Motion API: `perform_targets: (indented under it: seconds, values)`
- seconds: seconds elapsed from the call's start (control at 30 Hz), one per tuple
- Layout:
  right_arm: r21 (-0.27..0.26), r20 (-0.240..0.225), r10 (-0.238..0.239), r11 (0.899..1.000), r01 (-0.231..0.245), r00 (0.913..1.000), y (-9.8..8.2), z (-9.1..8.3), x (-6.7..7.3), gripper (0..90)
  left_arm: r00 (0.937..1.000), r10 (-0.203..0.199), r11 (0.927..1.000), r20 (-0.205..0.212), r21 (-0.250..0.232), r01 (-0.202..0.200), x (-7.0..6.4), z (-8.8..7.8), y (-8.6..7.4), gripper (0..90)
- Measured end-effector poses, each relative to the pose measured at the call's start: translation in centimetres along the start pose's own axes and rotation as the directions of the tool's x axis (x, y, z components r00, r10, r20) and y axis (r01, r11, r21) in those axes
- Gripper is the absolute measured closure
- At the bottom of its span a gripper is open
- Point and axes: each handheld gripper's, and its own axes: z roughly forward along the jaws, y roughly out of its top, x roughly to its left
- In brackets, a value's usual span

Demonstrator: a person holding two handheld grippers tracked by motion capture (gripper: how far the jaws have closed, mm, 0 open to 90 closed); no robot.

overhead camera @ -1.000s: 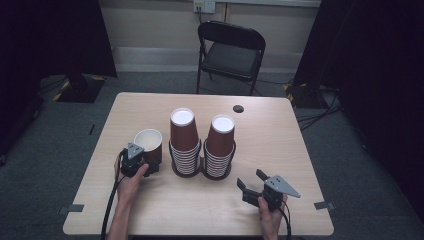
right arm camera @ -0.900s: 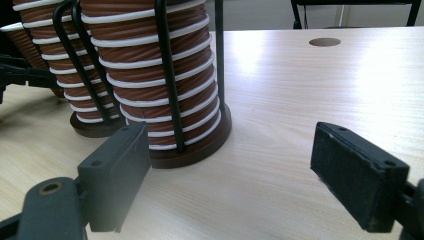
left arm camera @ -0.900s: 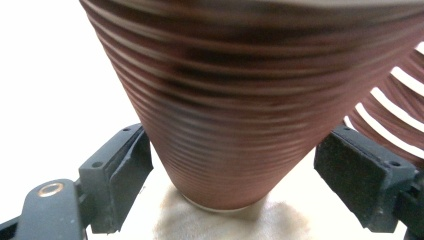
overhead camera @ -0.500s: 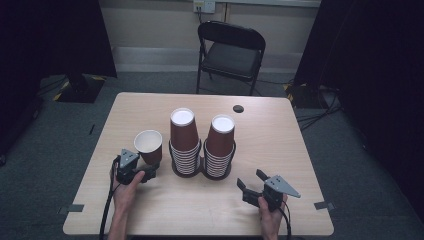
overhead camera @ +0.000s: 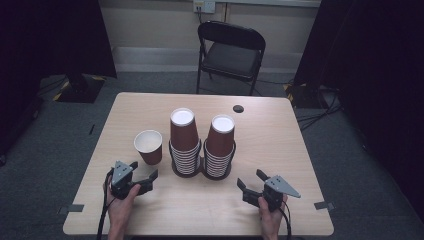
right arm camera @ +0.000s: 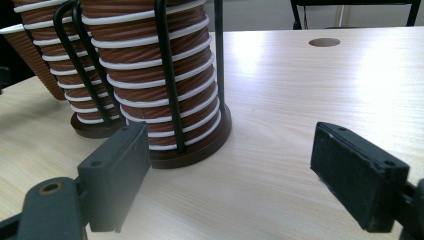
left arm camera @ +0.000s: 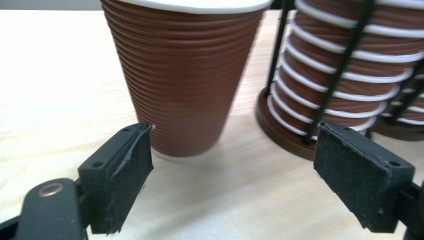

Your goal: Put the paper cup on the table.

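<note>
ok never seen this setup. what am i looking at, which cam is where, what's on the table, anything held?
There is no robot here: a person holds a handheld two-jaw gripper in each hand. The high view looks down from above the person's side of the table; the left gripper shows at its left and the right gripper at its right. The other two pictures come from cameras riding on each gripper, looking along its black jaws.

On the table stand a single brown paper cup and two wire holders, each with a stack of cups and, plus a round hole in the tabletop. A folding chair stands beyond.

Nothing is held. Both grippers are open; the left gripper view shows the single cup just ahead of the jaws, not between the pads.
</note>
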Motion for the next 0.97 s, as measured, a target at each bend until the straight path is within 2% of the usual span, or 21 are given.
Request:
perform_targets:
  seconds: [0.07,0.13,0.23,0.33,0.43,0.53,0.6,0.73,0.8,0.97]
  values:
    - [0.000,0.000,-0.002,1.000,0.002,1.0000,0.0,0.0,0.0,15.5,0.9993,-0.022,0.9997,0.030,-0.003,0.022,-0.4,-0.5,-0.1,15.5]
    - [0.001,-0.001,-0.002,1.000,0.002,1.0000,0.0,0.0,0.0,15.5,0.9997,-0.013,0.9999,0.023,-0.003,0.013,-0.7,-0.8,-0.2,15.9]
    - [0.001,-0.001,-0.003,1.000,0.003,1.0000,0.0,0.0,0.0,15.5,0.9983,-0.018,0.9996,0.056,-0.021,0.019,-1.2,-1.2,-0.3,15.7]
    - [0.001,-0.003,-0.003,1.000,0.003,1.0000,0.0,0.0,0.0,15.5,0.9987,0.023,0.9995,0.045,-0.021,-0.022,-2.1,-1.2,-0.6,15.5]
    - [0.000,-0.003,-0.001,1.000,0.001,1.0000,0.0,0.0,0.0,15.5,0.9956,0.033,0.9994,0.087,-0.018,-0.031,-2.9,-1.1,-1.0,15.5]
    - [0.001,-0.002,-0.002,1.000,0.002,1.0000,0.0,0.0,0.0,15.5,0.9936,0.052,0.9986,0.100,-0.015,-0.051,-3.8,-0.9,-1.3,15.4]
    - [0.002,-0.003,-0.003,1.000,0.003,1.0000,0.0,0.0,0.1,15.5,0.9894,0.069,0.9976,0.128,-0.017,-0.067,-4.4,-0.7,-1.4,15.5]
    - [0.001,-0.001,-0.008,1.000,0.008,1.0000,0.0,0.0,0.1,15.5,0.9875,0.089,0.9957,0.130,-0.035,-0.085,-5.4,-0.2,-1.8,15.5]
    - [0.000,0.001,-0.008,1.000,0.008,1.0000,0.0,0.0,0.1,15.5,0.9841,0.100,0.9937,0.146,-0.064,-0.092,-5.7,-0.2,-1.8,15.4]
    - [0.026,0.023,-0.030,0.999,0.029,0.9993,0.1,0.3,0.3,15.7,0.9881,0.081,0.9937,0.131,-0.087,-0.070,-5.6,-0.1,-1.8,15.4]
